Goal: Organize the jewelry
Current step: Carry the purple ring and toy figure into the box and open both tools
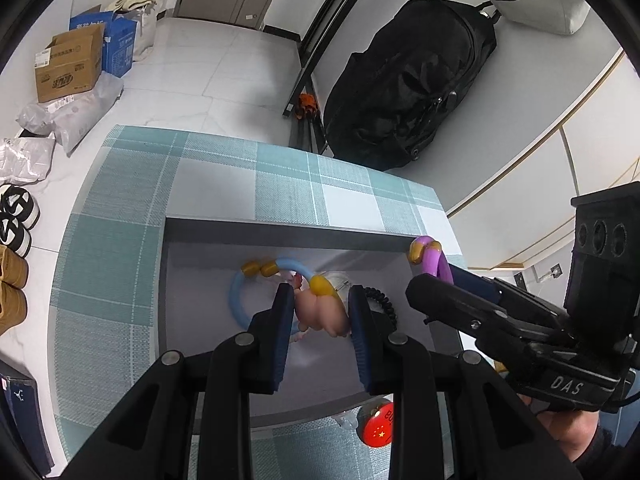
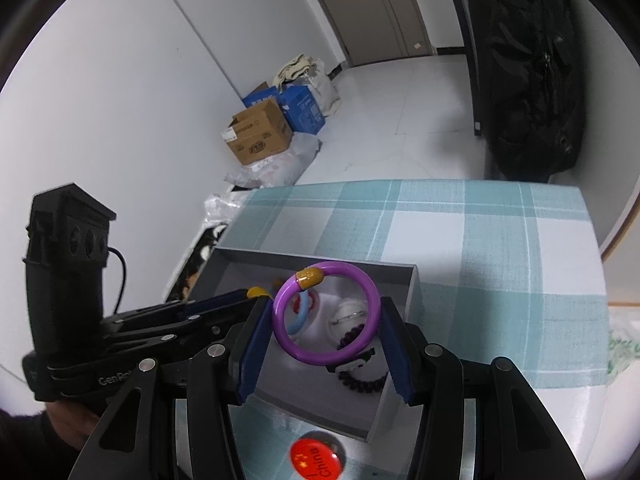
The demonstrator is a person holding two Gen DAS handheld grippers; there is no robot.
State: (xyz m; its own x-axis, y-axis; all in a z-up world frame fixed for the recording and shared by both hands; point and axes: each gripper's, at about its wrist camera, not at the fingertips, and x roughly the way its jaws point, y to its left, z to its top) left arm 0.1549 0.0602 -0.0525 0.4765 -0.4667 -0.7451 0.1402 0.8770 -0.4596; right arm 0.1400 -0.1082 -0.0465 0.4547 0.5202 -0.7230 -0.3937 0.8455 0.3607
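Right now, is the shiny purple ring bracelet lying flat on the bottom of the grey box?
No, the purple ring bracelet is held up between the right hand-held gripper's fingers, above the grey box.
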